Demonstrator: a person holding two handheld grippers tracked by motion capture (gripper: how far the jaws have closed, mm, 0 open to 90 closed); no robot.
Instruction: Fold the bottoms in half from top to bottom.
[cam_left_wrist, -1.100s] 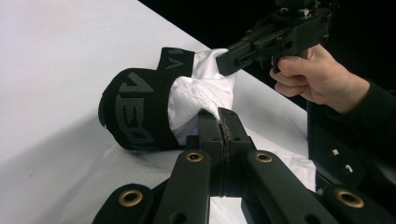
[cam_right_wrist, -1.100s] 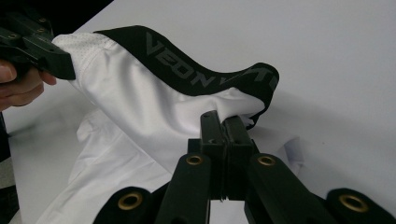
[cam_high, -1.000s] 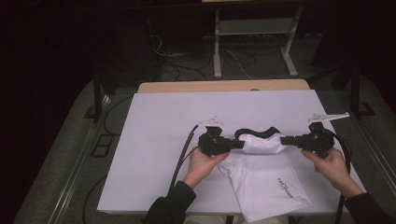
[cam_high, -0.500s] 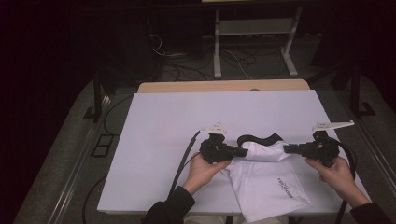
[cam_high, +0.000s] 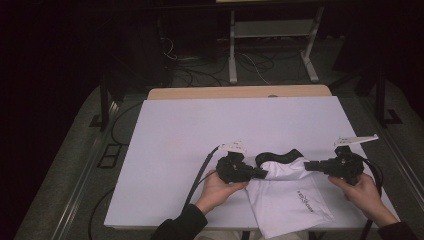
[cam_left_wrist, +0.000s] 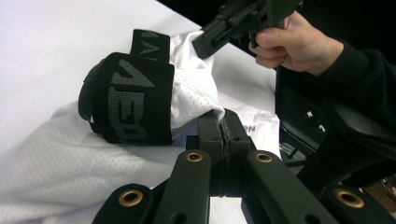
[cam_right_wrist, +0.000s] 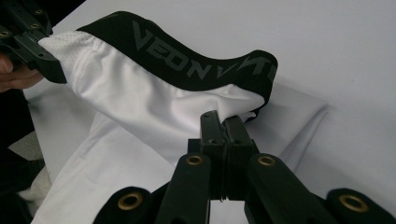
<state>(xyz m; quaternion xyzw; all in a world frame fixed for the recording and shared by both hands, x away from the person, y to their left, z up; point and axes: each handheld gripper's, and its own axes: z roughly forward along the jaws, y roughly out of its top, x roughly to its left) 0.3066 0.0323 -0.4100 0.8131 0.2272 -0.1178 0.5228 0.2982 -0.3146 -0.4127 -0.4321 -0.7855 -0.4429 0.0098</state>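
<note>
Two grippers were each clamped on the same garment. Left gripper (cam_left_wrist: 225, 122): jaws pressed together with white mesh fabric pinched between the tips, seen along its own jaws. Right gripper (cam_right_wrist: 223, 122): jaws likewise closed tight on a fold of the white fabric just below the waistband. In the high view the left gripper (cam_high: 261, 173) and the right gripper (cam_high: 308, 165) faced each other across the top of the garment, each held in one of the person's hands, left hand (cam_high: 220, 189) and right hand (cam_high: 361, 189), with a grey plate on top of each gripper and a cable trailing off behind it.

Garment: white sports shorts (cam_high: 287, 197) of perforated mesh with a black elastic waistband (cam_right_wrist: 196, 63) carrying grey lettering. The waistband end was lifted slightly between the two grippers; in the left gripper view the waistband (cam_left_wrist: 133, 105) was bunched and looped over itself just beyond the jaws. A small dark print sat on the leg of the shorts (cam_high: 304, 199).

Shorts position: near edge of the white surface (cam_high: 200, 130), right of centre, the leg end hanging over the front edge toward the person. Beyond the far edge of the white surface a wooden strip (cam_high: 240, 92) was visible.
</note>
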